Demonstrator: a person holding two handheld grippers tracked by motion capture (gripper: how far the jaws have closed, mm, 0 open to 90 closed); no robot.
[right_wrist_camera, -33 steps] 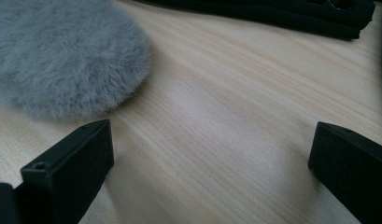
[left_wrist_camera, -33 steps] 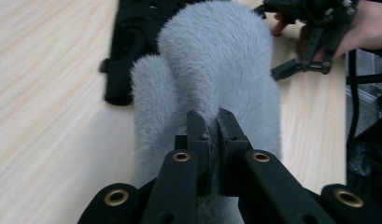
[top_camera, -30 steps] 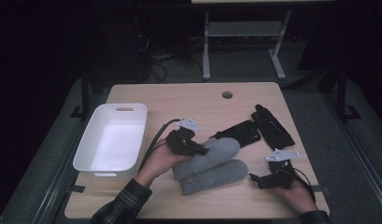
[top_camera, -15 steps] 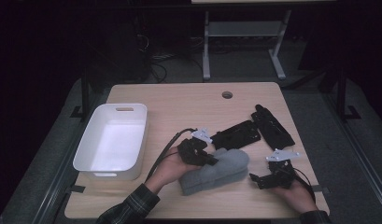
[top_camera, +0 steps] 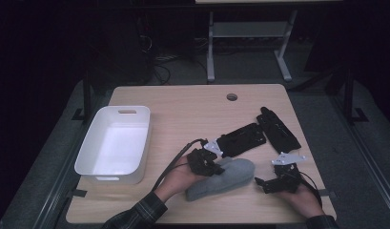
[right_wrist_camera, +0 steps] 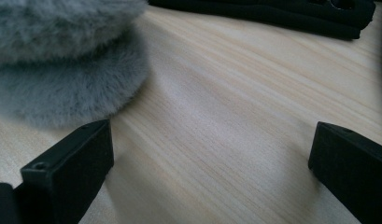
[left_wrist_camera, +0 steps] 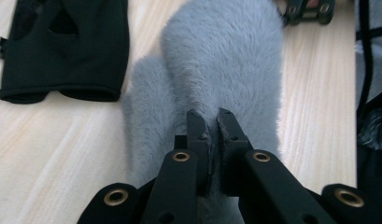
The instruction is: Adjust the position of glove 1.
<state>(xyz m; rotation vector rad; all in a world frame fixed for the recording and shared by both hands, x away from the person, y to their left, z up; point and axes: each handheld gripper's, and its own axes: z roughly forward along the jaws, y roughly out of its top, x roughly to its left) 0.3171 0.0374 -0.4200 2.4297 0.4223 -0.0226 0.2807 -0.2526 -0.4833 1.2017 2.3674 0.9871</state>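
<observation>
Your left gripper (left_wrist_camera: 208, 119) has its jaws pinched almost together on the cuff edge of the fluffy grey mitten (left_wrist_camera: 216, 79), a thin fold of pile caught between the pads. That edge hold looks chosen so the mitten can be dragged or lifted without crushing its body. In the high view the mitten (top_camera: 226, 176) lies flat on the pale wooden table (top_camera: 183, 102), near the front edge, between your two hands; a second grey layer appears to sit beneath it, though whether that is its pair stacked under it is hard to tell.

Your right gripper (top_camera: 259, 182) rests low on the table just right of the mitten's tip, jaws spread wide with bare wood between them, holding nothing. It seems parked there, ready to take the far end.

Beyond the mitten, two black fabric gloves (top_camera: 241, 139) (top_camera: 278, 130) lie spread out towards the right rear of the table, well clear of your grip. The white rectangular plastic tub (top_camera: 134, 157) stands empty at the left, likely the place for the sorted items.
</observation>
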